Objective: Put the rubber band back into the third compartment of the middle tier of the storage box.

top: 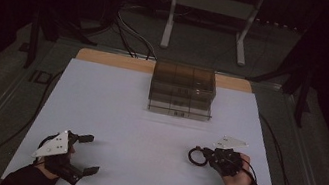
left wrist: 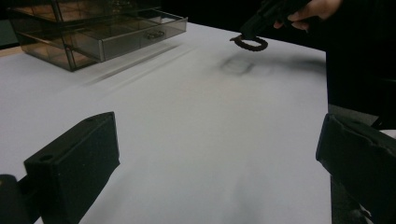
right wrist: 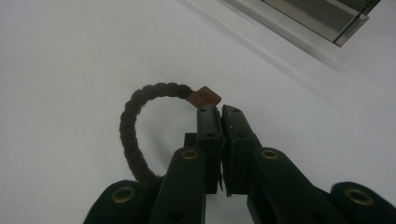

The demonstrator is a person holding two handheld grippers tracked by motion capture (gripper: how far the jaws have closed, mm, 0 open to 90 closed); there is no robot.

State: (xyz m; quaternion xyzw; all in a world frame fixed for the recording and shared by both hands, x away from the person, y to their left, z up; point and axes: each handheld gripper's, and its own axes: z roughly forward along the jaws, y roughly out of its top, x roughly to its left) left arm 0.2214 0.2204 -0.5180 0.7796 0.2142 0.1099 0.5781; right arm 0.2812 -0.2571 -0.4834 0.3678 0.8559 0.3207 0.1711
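A dark braided hair tie is pinched in the closed jaws of the right gripper just above the desk; the left gripper is held wide open, empty.

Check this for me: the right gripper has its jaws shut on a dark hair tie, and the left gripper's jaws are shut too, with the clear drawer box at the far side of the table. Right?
Not quite. The left gripper is open: the high view and the left gripper view show its jaws spread wide with nothing between them. The rest holds: the right gripper is shut on the dark hair tie, and the clear drawer box stands at the far side of the table.
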